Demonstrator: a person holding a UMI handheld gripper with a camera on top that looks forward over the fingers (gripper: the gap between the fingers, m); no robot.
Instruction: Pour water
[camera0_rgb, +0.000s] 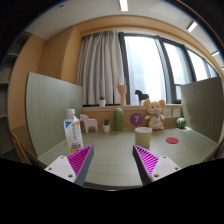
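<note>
A clear plastic water bottle (72, 131) with a blue and white label and a white cap stands upright on the grey table (112, 150), just beyond my left finger. A white cup (143, 136) stands on the table farther back, beyond my right finger. My gripper (112, 163) is open and empty, its magenta pads (80, 160) spread wide, with bare table between them.
Small toys line the back of the table: a pink figure (89, 123), a green cactus (117, 119), a purple box (137, 118), a plush toy (155, 112), a small white cup (106, 128). A pink coaster (172, 140) lies at right. Grey partitions stand at both sides.
</note>
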